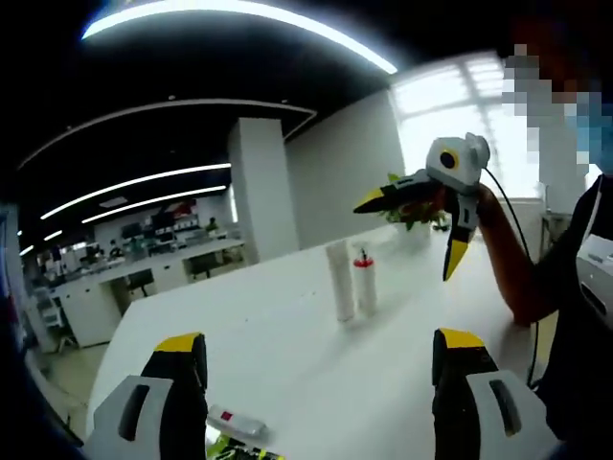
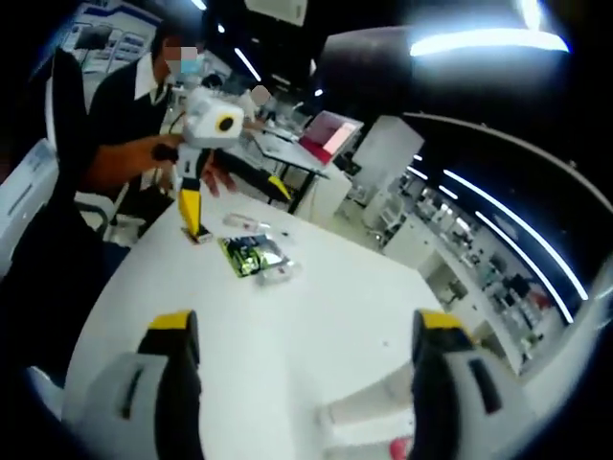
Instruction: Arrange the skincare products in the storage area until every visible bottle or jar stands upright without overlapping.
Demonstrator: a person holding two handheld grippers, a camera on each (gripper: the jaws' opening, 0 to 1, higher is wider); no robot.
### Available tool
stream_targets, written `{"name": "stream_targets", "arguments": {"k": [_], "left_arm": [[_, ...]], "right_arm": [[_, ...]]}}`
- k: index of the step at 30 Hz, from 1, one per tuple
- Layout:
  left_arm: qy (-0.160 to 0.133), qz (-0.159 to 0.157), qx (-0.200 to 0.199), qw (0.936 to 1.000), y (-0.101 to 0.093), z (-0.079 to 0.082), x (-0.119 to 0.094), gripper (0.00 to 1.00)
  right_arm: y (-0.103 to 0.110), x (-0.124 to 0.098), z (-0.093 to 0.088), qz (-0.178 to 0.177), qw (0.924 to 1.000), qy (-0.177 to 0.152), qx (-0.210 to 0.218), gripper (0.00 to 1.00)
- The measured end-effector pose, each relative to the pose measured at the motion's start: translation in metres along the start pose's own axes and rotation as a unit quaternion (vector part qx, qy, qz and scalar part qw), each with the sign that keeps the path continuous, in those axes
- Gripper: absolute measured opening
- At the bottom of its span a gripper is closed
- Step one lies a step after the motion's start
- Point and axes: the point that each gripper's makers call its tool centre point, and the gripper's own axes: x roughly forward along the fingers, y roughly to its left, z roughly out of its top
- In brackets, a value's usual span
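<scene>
Two skincare containers stand upright side by side on the white table (image 1: 278, 355): a tall white tube (image 1: 340, 280) and a bottle with a red cap (image 1: 365, 283). My left gripper (image 1: 319, 340) is open and empty, short of them. Beyond the bottles my right gripper (image 1: 417, 230) hangs in a person's hand, jaws spread apart. In the right gripper view my right gripper (image 2: 305, 326) is open over the table, with the white tube (image 2: 369, 407) and red cap (image 2: 397, 448) low at the edge. The left gripper (image 2: 235, 196) is open at the far side.
A green packet (image 2: 249, 254), a small white tube (image 2: 244, 222) and a clear sachet (image 2: 278, 273) lie near the table's far edge; the white item with a red label (image 1: 235, 422) lies below my left jaw. A person (image 2: 115, 125) sits by the table. An open laptop (image 2: 326, 134) stands behind.
</scene>
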Motion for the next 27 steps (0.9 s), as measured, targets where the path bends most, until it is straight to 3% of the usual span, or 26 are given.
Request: {"name": "stream_targets", "arguments": {"k": [7,27], "left_arm": [[0.001,0.024,-0.010,0.9997,0.011,-0.011,-0.028,1.00],[-0.011,0.044,-0.031,0.9985,0.021,-0.030,-0.071,1.00]], "right_arm": [[0.022,0.018,0.010,0.030,0.9995,-0.011,-0.001,0.88],[0.051,0.050,0.022,0.040,0.9989,-0.012,0.023,0.77]]}}
